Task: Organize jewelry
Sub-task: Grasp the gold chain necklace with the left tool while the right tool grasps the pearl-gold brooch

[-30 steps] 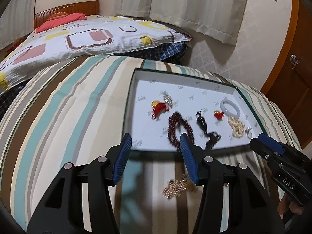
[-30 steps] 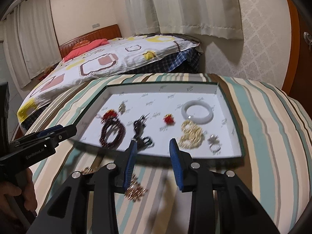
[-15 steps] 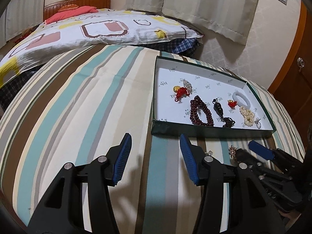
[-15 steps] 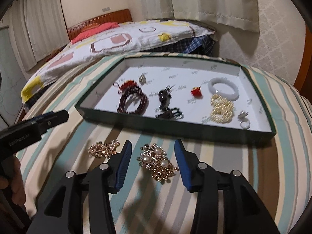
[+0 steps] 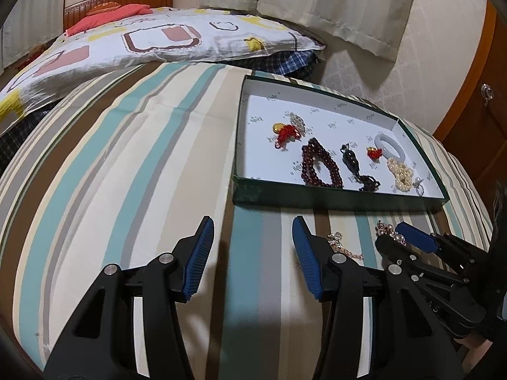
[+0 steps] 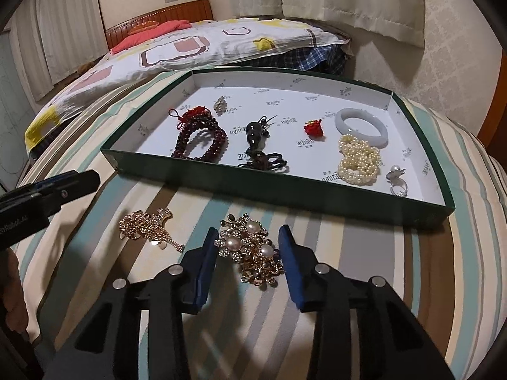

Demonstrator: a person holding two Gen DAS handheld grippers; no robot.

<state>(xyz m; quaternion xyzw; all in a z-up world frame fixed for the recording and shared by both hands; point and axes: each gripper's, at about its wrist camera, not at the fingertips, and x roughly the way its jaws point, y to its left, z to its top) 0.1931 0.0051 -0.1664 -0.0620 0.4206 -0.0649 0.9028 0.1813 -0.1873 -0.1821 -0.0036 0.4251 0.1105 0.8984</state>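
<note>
Pearl brooch point(image 6: 250, 247) between spread right claw point(image 6: 248, 242) fingers, seemingly untouched, near box point(image 6: 285, 198) edge; left claw point(image 5: 252, 242) spread.

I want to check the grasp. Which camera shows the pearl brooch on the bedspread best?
The right wrist view: the pearl brooch lies whole and sharp between the open right tongs. The left wrist view shows only a small part of it, behind the right tongs' tip.
</note>
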